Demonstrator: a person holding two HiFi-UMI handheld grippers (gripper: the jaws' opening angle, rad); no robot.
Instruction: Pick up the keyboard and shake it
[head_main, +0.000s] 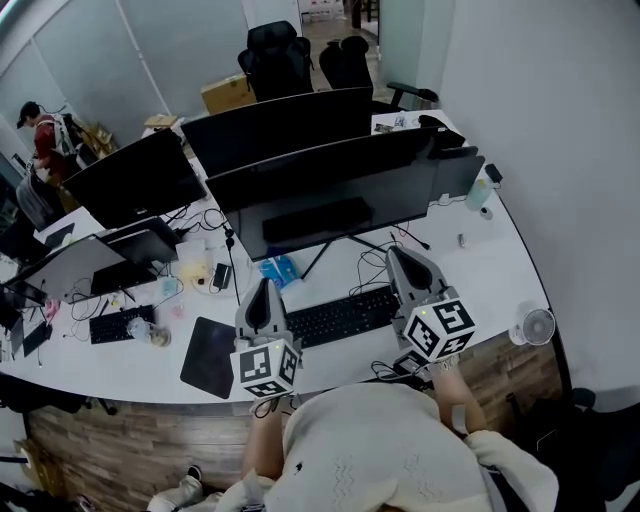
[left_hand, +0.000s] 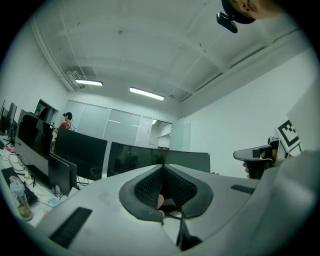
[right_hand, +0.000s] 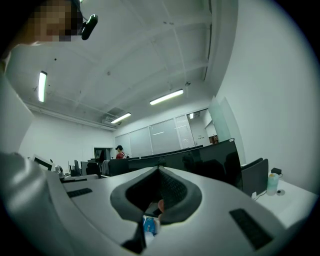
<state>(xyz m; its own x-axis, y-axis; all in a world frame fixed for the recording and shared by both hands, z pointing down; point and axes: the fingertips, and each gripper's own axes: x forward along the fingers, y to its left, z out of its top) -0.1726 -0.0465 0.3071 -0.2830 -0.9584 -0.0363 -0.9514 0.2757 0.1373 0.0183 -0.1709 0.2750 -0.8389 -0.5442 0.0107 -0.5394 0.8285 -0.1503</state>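
Keyboard (head_main: 340, 316) lies flat on the white desk (head_main: 500, 270) in front of the wide monitor (head_main: 330, 190). You hold your left gripper (head_main: 266, 285) at its left end and your right gripper (head_main: 393, 252) at its right end, both with jaws pressed together and empty.

Curved white desk (head_main: 500, 270) stretched ahead of the left gripper (head_main: 265, 285), monitors (head_main: 320, 190) ranked beyond its tips, office chairs (head_main: 275, 55) farther off, strip lights (left_hand: 146, 93) glowing overhead, white wall (head_main: 560, 130) away to its right.
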